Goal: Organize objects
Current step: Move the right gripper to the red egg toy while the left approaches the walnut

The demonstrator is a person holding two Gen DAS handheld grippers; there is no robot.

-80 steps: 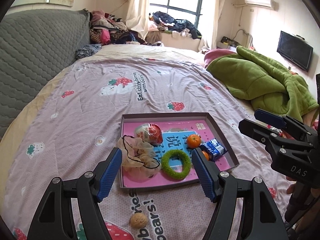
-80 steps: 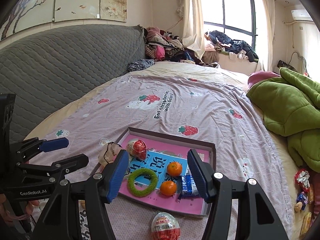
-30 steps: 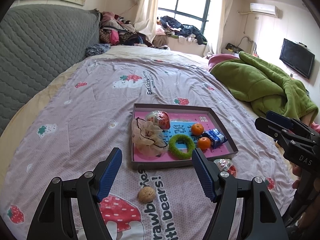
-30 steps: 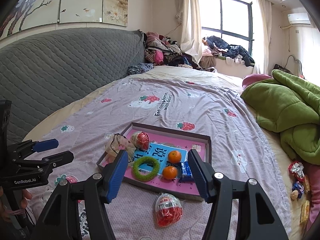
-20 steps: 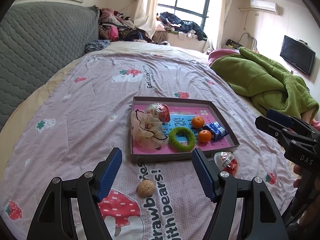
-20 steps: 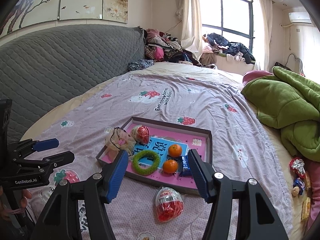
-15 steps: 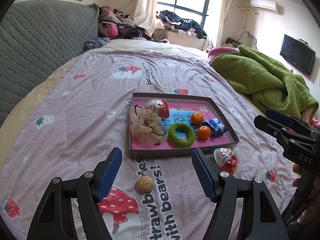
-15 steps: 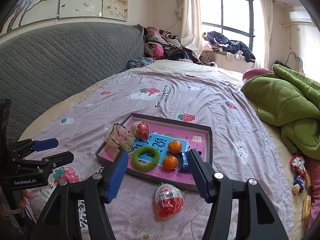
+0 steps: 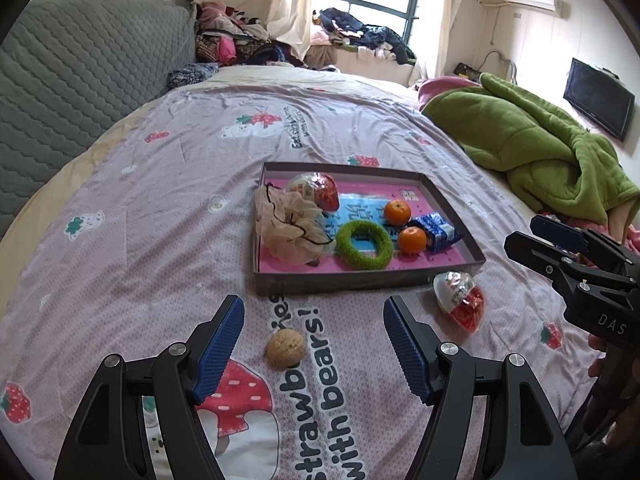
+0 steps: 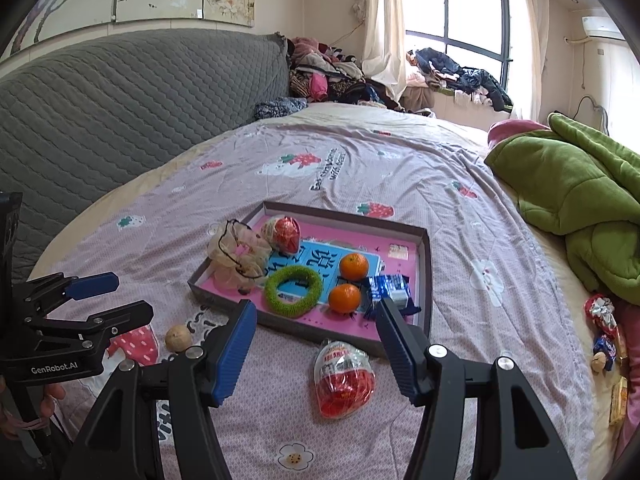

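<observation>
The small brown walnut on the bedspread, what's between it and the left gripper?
Only bare strawberry-print bedspread lies between the walnut and the open left gripper, seen in the left wrist view.

Both grippers are sinking toward the bedspread: the left gripper (image 9: pixel 312 340) is closing in over the walnut (image 9: pixel 286 348), the right gripper (image 10: pixel 316 336) over the loose plastic egg (image 10: pixel 344 380)

Both cameras look forward and down over the bed (image 9: pixel 160 184), quite near. Each sees the tray (image 9: pixel 360 280) (image 10: pixel 424 264). The left camera sits nearer the nut (image 9: pixel 286 343).
</observation>
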